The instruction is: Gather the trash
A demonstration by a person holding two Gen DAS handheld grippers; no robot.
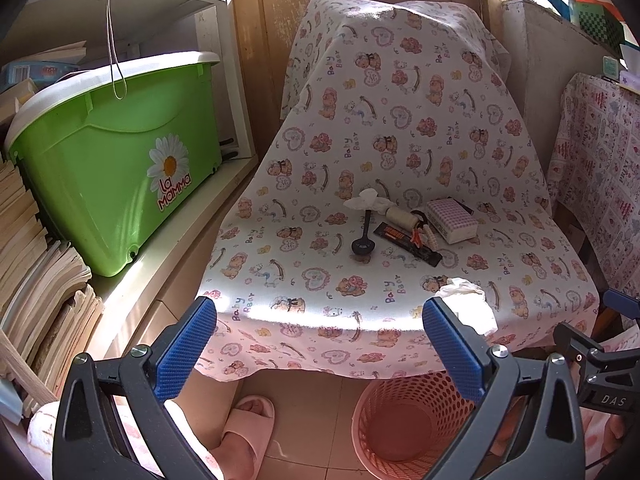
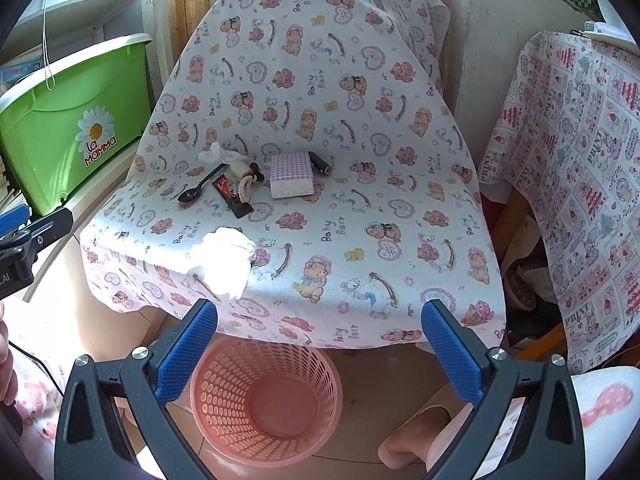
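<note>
Both grippers, left [image 1: 319, 344] and right [image 2: 319, 344], spread wide, holding nothing. Crumpled tissue [image 2: 226, 262] at near edge of cloth-covered seat [image 2: 360, 216], above pink basket [image 2: 266, 400]; second tissue [image 2: 220, 155] farther back.

Soft printed cloth [image 2: 360, 128] drapes the chair, matt and a little fuzzy. The crumpled tissue [image 2: 226, 258] looks thin and papery. Glossy black plastic on the spoon [image 2: 196, 190]. The pink basket [image 2: 266, 396] is smooth perforated plastic. The green tub [image 1: 116, 160] shines, hard plastic. Blue finger pads [image 1: 186, 344] look rubbery, finely dimpled.
</note>
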